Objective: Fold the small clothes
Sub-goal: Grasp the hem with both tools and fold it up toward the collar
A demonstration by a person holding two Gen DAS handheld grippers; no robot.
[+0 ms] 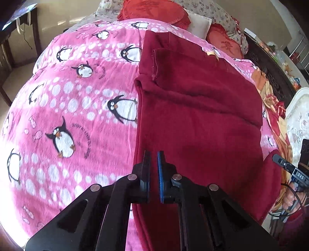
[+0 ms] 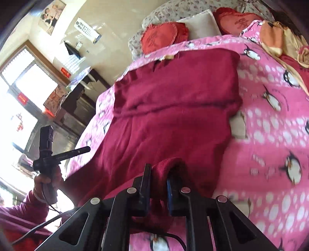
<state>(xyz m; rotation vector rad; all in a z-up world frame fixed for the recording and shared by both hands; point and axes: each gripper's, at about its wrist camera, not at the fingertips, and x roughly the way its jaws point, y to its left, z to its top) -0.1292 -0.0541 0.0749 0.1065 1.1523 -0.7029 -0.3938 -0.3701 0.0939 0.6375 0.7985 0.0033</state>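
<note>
A dark red fleece garment (image 1: pixel 197 108) lies spread on a pink penguin blanket (image 1: pixel 67 115); its upper part is folded over itself. My left gripper (image 1: pixel 154 154) hovers over the garment's near left edge, its jaws nearly together with a thin gap and nothing between them. In the right wrist view the same garment (image 2: pixel 173 108) fills the middle. My right gripper (image 2: pixel 159 170) is shut on a bunched fold of its near edge, lifted off the blanket (image 2: pixel 270 144). The other hand-held gripper (image 2: pixel 46 154) shows at the left of that view.
Red heart-shaped cushions (image 1: pixel 154 11) and a cream pillow (image 1: pixel 199 25) lie at the head of the bed. An orange and red floral quilt (image 1: pixel 274 108) runs along the right side. A dark wooden desk (image 2: pixel 81 96) and a bright window (image 2: pixel 25 86) stand beyond the bed.
</note>
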